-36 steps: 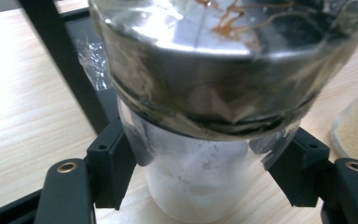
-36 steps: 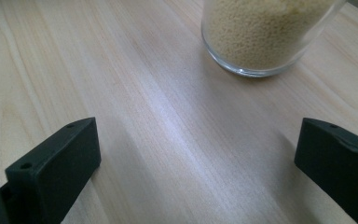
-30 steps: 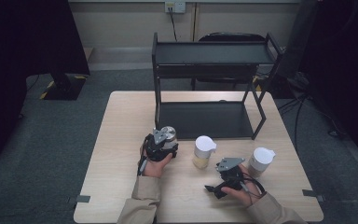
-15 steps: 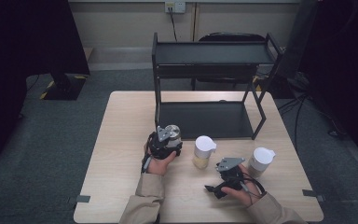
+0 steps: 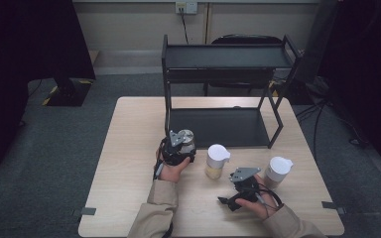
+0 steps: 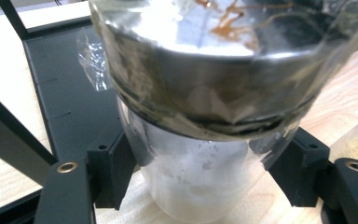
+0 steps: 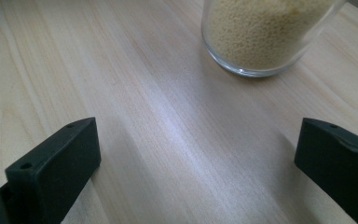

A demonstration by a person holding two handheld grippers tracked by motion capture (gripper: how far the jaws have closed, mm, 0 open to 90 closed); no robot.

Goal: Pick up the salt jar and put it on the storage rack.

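Observation:
My left gripper (image 5: pixel 179 147) is shut on a clear jar (image 5: pixel 186 139) with a silver lid, held just in front of the black rack's lower shelf (image 5: pixel 218 126). In the left gripper view the jar (image 6: pixel 198 179) holds white powder, its lid (image 6: pixel 205 79) is wrapped in clear film, and both black jaws press on its sides. My right gripper (image 5: pixel 238 182) rests low over the table near the front, open (image 7: pixel 196 158) with bare wood between its jaws. A glass jar of yellow grains (image 7: pixel 265 32) stands just ahead of it; in the high view this jar (image 5: pixel 217 161) has a white lid.
A third white-lidded jar (image 5: pixel 279 171) stands at the table's right. The two-level black metal rack (image 5: pixel 228 57) takes up the back half of the wooden table (image 5: pixel 129 148). A chair and cables lie beyond the table.
My left gripper has shifted slightly right and toward the rack with the jar in it. The right gripper has stayed put.

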